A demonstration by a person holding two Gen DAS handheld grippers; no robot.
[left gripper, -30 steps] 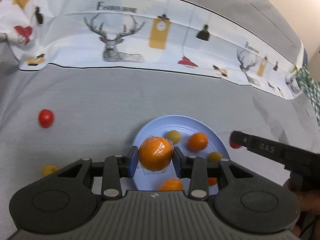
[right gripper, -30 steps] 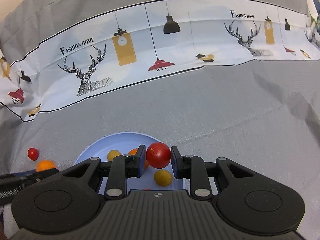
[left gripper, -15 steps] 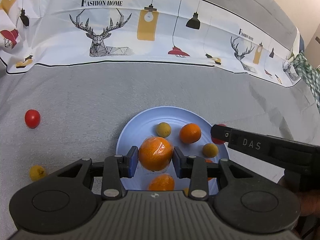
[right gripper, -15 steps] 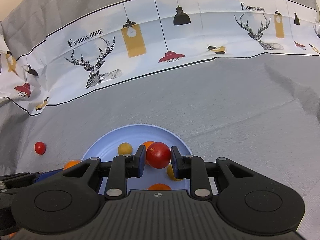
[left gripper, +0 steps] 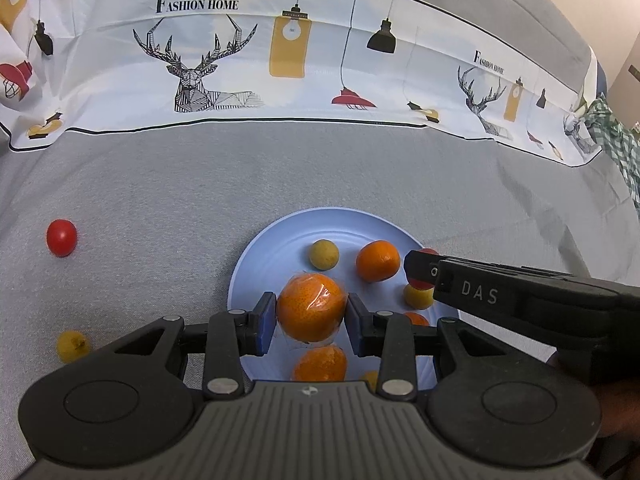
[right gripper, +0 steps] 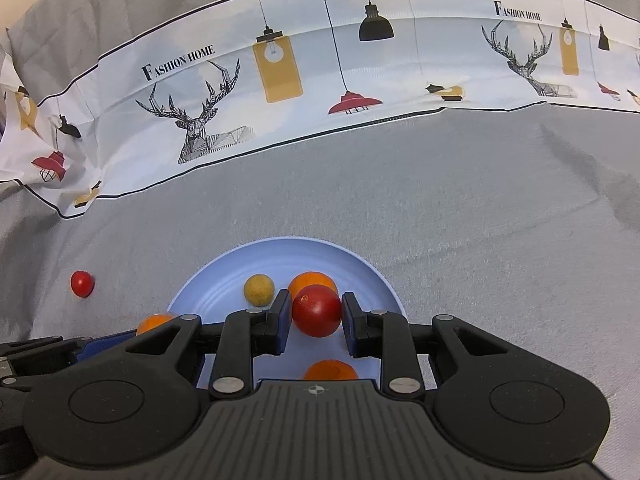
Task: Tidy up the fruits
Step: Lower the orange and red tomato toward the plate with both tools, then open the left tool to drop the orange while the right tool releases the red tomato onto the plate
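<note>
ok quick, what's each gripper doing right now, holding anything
Left gripper: closed on a plastic-wrapped orange, over the blue plate.
Right gripper: closed on a red tomato, over the same plate.

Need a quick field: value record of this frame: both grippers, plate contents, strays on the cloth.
left gripper: shut on wrapped orange, above the plate
right gripper: shut on red tomato, above the plate
plate: light blue, on the grey cloth
on plate: bare oranges, e.g.; small yellow fruits, e.g.
strays on cloth: loose red tomato, loose yellow fruit, both left of the plate
backdrop: printed band reading FASHION HOME
</note>
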